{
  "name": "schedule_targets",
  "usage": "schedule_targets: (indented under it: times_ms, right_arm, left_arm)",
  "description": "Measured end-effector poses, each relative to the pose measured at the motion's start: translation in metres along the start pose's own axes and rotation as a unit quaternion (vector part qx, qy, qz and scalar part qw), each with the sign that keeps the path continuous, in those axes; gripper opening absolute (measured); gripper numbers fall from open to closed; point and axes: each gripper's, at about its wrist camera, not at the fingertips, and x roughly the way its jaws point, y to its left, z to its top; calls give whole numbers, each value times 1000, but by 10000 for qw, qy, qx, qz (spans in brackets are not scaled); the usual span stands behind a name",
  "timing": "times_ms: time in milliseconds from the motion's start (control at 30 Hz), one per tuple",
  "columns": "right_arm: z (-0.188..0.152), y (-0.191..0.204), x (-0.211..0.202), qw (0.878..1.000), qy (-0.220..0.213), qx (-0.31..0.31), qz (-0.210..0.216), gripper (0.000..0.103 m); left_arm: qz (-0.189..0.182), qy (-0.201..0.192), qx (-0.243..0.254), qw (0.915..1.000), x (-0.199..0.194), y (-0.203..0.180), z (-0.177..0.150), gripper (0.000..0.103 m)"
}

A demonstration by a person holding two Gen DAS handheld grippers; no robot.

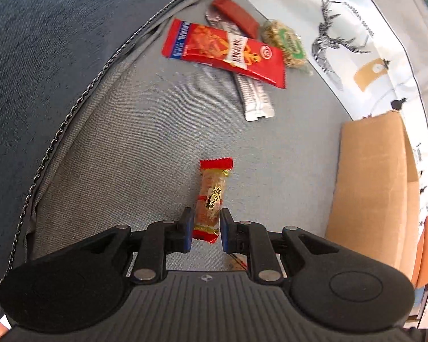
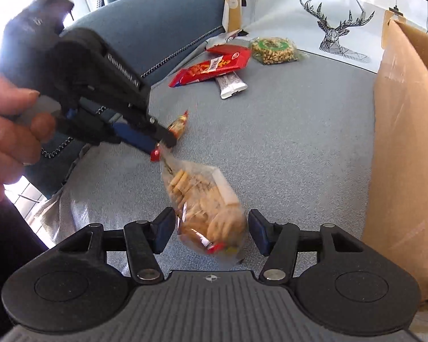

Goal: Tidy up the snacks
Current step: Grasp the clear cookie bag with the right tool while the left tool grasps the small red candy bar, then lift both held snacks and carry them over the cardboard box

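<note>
My left gripper [image 1: 207, 211] is shut on a small orange snack bar [image 1: 211, 196] with red ends, gripping its near end. The right wrist view shows that same gripper [image 2: 164, 142] held in a person's hand [image 2: 5, 131], with the bar [image 2: 178, 125] above the grey sofa seat [image 2: 271, 148]. My right gripper [image 2: 211, 213] has a clear bag of crackers [image 2: 205, 208] between its fingers, and the plastic reaches both pads. The bag looks blurred.
Farther back on the seat lies a pile: a red snack packet [image 1: 225, 50], a silver packet [image 1: 255, 97], a dark red bar [image 1: 236, 14] and a round nut cake [image 1: 285, 41]. A cardboard box [image 2: 408, 142] stands at the right. A deer-print cushion [image 2: 342, 28] leans behind.
</note>
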Motion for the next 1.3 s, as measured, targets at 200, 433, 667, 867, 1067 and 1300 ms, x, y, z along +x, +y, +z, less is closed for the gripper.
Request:
schedule_targets:
  times_ms: [200,433,667,867,1067,1300]
  right_arm:
    - [0,-3,-2,9999,-114,17,12,61]
    - [0,-1,-5,9998,-206,-33,45,68]
    - [1,-3,-2,9998,-190,-23,26,68]
    - [1,-2,-1,9997,-225,-102,-24,67]
    - [0,1,-2,9995,-252,-188,-39,56]
    - [0,5,-4,9986,-361,-356,-153,47]
  left_arm:
    - [218,-122,165,9996,6,-12,0,33]
    - [336,-207,326,9987,13,-23,2,35]
    - [421,-242,379,9981,16,-28,1,35]
    - [489,-260,479,9973,18,-33,0,35]
    - [510,-256,532,9969,19,-34,-1,33]
    - [499,-270,465,9973,18,-32,-1,20]
